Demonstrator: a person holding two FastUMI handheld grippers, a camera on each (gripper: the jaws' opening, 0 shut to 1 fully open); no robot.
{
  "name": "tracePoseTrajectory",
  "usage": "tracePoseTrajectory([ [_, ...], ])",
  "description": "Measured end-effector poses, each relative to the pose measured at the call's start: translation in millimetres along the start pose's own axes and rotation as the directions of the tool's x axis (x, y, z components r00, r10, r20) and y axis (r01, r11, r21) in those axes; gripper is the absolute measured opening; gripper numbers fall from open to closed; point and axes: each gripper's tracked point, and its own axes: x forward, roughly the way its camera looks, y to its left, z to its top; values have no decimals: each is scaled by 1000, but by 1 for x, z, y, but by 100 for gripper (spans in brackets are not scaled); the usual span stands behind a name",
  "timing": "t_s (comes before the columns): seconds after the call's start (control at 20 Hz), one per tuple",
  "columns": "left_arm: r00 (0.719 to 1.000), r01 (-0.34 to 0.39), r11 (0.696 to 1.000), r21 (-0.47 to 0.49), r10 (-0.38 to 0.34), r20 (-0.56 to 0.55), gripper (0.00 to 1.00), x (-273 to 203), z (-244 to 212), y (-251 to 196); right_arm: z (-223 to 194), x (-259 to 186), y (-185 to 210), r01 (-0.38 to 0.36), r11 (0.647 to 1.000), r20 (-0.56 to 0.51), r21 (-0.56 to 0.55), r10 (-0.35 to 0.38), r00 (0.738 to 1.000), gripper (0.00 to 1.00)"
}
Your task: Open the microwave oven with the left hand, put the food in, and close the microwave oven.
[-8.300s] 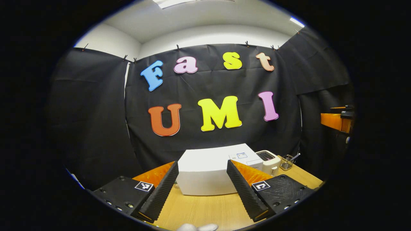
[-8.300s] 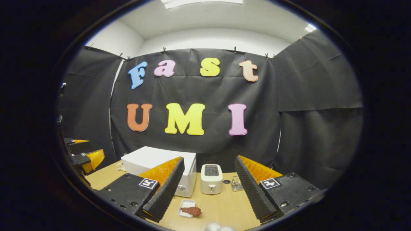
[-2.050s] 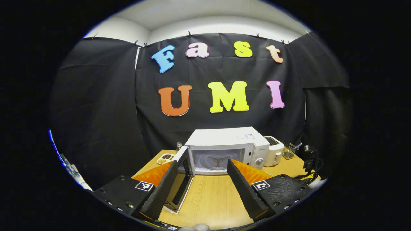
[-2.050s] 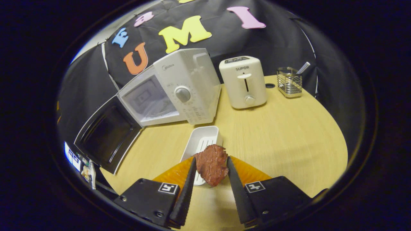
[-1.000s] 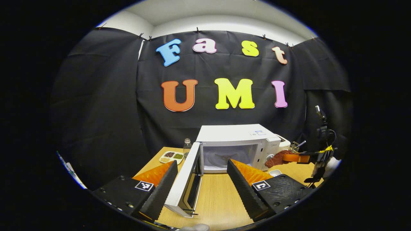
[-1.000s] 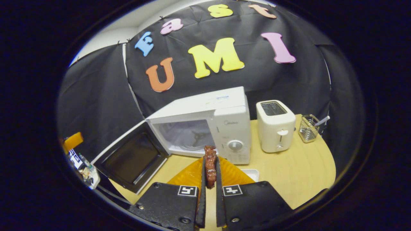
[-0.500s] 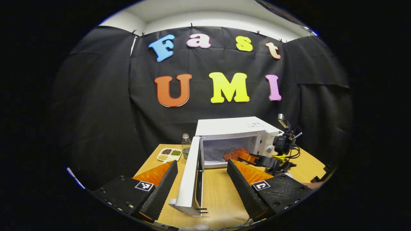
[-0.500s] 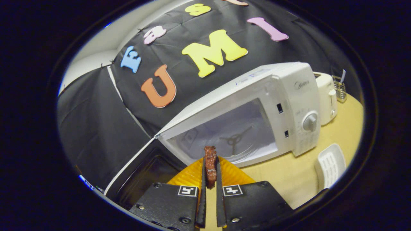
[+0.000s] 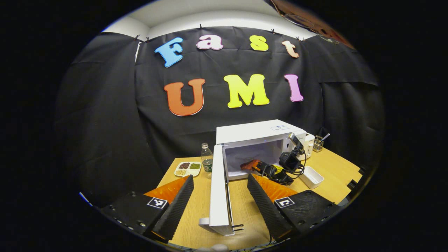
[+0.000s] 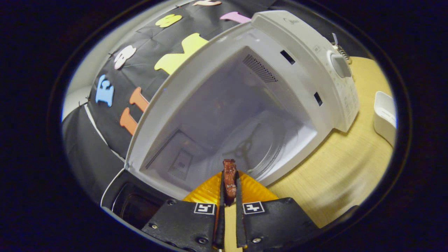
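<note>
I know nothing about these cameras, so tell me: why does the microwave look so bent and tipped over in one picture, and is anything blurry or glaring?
Right gripper view: the fisheye lens, close up and tilted, bows the microwave; its cavity is dim, the meat sharp. Left gripper view: the microwave door looks stretched, the table evenly lit, with no strong glare.

Clear bottle (image 9: pixel 207 161) beside divided snack tray (image 9: pixel 187 168), wire holder (image 9: pixel 318 144), wooden table (image 9: pixel 332 171)

Left gripper (image 9: pixel 220 196): black housings, screws, square coded tags beside jaws.
Right gripper (image 10: pixel 229 196): black housings, screws, coded tags behind jaws.
</note>
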Motion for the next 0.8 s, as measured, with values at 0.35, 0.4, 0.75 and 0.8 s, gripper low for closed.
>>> tracePoseTrajectory([
  [0.35, 1000, 2, 1000, -19, -2, -3, 95, 9, -3, 10, 9, 29, -4, 103, 972, 83, -209, -87, 993, 22],
  [0.4, 1000, 0, 1000, -20, 0, 2, 95, 11, -1, 11, 9, 31, -9, 120, 966, 83, -228, -104, 991, 25],
  [0.75, 1000, -7, 1000, -21, 7, 0, 95, 15, -6, 14, 32, 29, -21, 230, 874, 177, -427, -169, 970, 64],
  [0.8, 1000, -8, 1000, -19, 8, 2, 95, 15, -6, 14, 33, 29, -19, 225, 866, 177, -446, -161, 971, 65],
])
